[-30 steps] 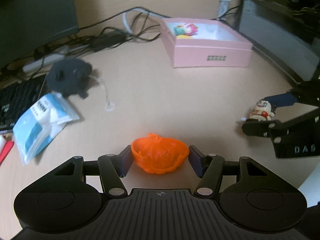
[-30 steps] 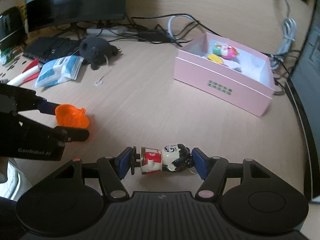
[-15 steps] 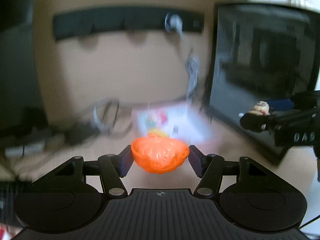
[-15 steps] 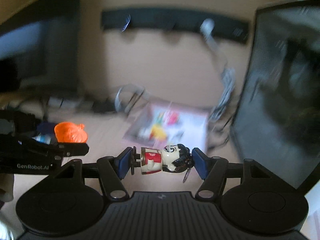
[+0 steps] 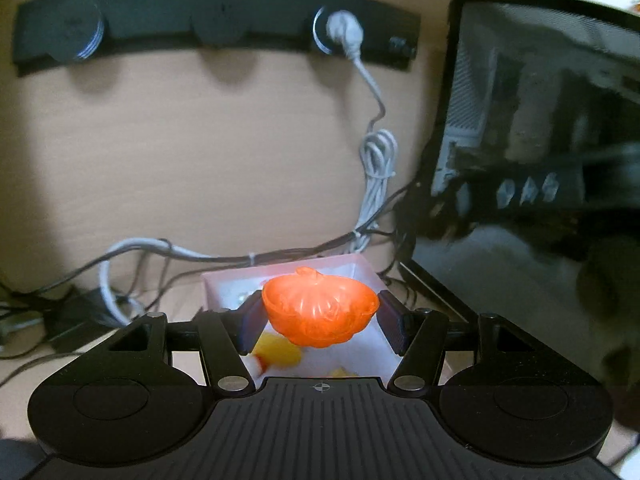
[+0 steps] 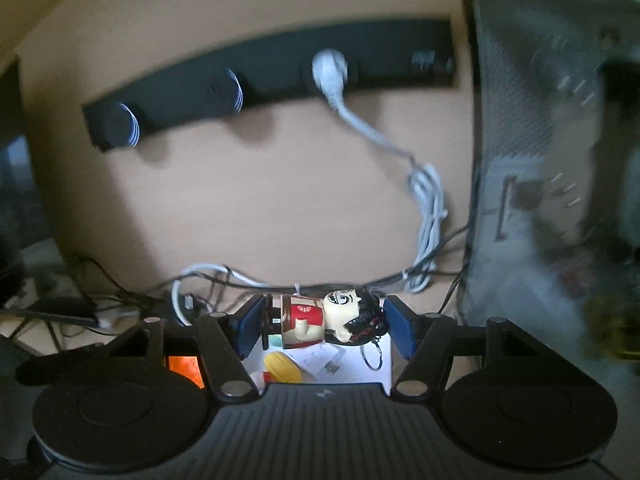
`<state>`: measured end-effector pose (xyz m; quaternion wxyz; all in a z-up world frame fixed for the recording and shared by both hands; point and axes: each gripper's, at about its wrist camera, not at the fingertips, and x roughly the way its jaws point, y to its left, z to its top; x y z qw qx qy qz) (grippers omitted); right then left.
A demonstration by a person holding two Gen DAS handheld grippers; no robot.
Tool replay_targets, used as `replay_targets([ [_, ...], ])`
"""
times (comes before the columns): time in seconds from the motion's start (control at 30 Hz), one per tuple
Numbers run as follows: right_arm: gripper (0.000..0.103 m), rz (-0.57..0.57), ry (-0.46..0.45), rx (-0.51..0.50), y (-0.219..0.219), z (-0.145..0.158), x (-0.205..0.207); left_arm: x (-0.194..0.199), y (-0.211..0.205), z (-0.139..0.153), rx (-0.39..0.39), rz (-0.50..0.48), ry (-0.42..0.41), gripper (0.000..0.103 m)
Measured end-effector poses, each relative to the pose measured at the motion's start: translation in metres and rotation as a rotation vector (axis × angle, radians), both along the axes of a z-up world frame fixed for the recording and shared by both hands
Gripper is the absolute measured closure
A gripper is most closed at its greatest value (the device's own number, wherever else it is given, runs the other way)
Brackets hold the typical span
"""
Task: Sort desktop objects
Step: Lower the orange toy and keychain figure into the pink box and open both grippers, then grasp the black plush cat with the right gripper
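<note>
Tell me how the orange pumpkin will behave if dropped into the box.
The pumpkin looks like hollow, thin plastic, so probably light and stiff. Its rounded underside may let it rock or roll. It would likely land on the toys already in the box.

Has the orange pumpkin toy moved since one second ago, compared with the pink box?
Yes. The orange pumpkin toy, held in the left gripper, was far short of the pink box; now it is over it.
</note>
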<state>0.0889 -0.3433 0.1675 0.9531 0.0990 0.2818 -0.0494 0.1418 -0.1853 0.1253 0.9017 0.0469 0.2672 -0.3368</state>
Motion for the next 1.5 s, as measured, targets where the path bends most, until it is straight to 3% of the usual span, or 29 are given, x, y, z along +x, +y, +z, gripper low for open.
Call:
replay_targets([
  [0.07,0.038,0.007,0.043,0.022,-0.002,-0.019,0.022,0.017,-0.011,-0.013,0.03,-0.015,0.031,0.037],
  [0.13,0.027,-0.018,0.079,0.025,-0.005,-0.034,0.036,0.025,-0.016,-0.026,0.086,0.012,0.053,0.034],
  [0.23,0.02,-0.04,0.072,0.058,-0.014,-0.049,0.037,0.015,0.0,-0.04,0.115,0.036,0.07,0.017],
  [0.47,0.015,-0.059,0.087,0.103,-0.005,-0.078,0.007,-0.034,0.071,-0.065,0.187,0.195,0.123,0.009],
  [0.6,0.004,-0.009,0.063,0.029,0.035,-0.088,-0.032,-0.064,0.109,-0.069,0.209,0.29,0.149,0.007],
  [0.7,0.004,0.033,0.047,-0.016,0.063,-0.092,-0.054,-0.076,0.131,-0.068,0.228,0.346,0.166,0.006],
  [0.97,0.0,0.107,0.047,0.002,0.114,-0.103,-0.081,-0.114,0.179,-0.062,0.233,0.484,0.174,0.003],
  [1.3,0.0,0.219,0.133,0.029,0.164,-0.129,-0.077,-0.143,0.23,-0.065,0.224,0.618,0.234,0.003],
  [1.5,0.0,0.295,0.172,-0.022,0.19,-0.139,-0.074,-0.145,0.252,-0.071,0.191,0.696,0.27,0.003],
])
